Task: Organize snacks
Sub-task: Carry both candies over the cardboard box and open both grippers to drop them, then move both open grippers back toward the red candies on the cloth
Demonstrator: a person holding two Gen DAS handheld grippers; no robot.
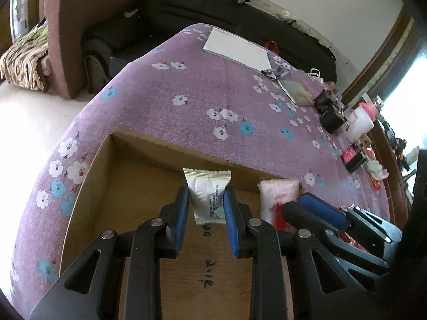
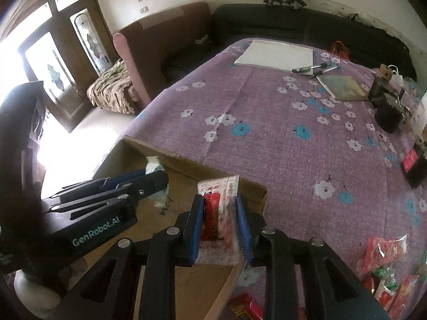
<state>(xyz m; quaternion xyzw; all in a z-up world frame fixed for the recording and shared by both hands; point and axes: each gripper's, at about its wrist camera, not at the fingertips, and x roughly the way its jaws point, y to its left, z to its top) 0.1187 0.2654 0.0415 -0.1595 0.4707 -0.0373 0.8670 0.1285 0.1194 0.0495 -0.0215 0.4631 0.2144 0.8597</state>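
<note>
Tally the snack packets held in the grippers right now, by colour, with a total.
White packet, in the left gripper over the cardboard box: 1
Red-and-white packet, in the right gripper: 1
Total held: 2
More packets lie loose on the tablecloth; they are cut off by the edge of the view, so not counted.

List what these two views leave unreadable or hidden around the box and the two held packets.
- Cardboard box: near side hidden by the left gripper in the left wrist view.
- White packet: print too small to read; in the right wrist view the left gripper covers most of it.
- Red-and-white packet: lettering blurred, lower end hidden by the right gripper.
- Loose snacks: cut off by the right wrist view's edge.
</note>
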